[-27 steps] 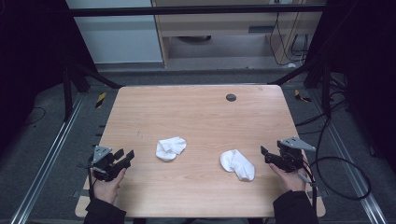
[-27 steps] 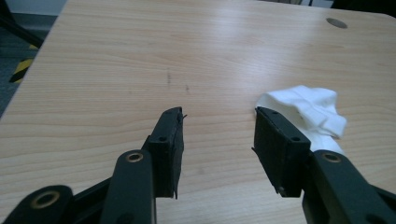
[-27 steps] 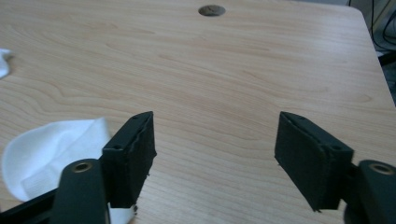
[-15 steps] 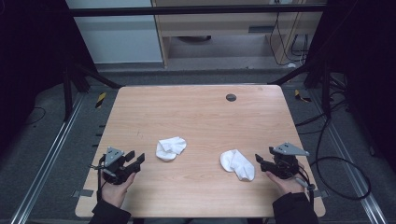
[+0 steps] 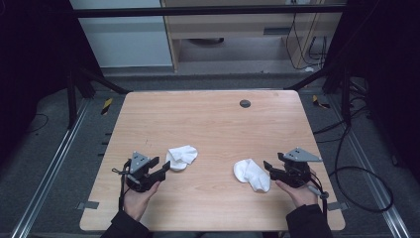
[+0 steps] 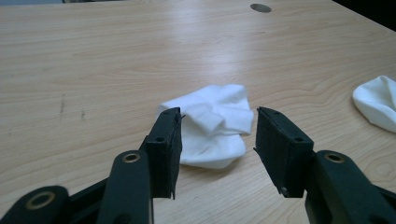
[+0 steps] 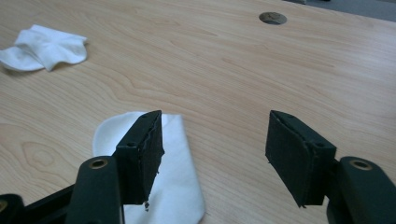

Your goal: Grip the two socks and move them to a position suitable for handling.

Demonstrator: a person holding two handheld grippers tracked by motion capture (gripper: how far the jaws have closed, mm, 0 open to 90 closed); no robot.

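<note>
Two white socks lie on the wooden table (image 5: 208,124). The crumpled left sock (image 5: 181,157) (image 6: 210,123) lies just beyond my left gripper (image 5: 166,167) (image 6: 218,116), whose jaws stand open and point at it without touching it. The flatter right sock (image 5: 252,174) (image 7: 180,158) lies partly under the left jaw of my right gripper (image 5: 267,167) (image 7: 215,116), which is open too, with bare wood between its jaws. Each sock also shows far off in the other gripper's view: the right sock (image 6: 378,102) and the left sock (image 7: 44,46).
A round cable hole (image 5: 244,103) (image 7: 272,17) sits in the table near its far edge. Bare wood stretches between the socks and beyond them. Black frame posts and cables (image 5: 356,163) surround the table on the floor.
Both hands have moved inward over the table. The left gripper has come right, up to the left sock. The right gripper has come left, up to the right sock.
</note>
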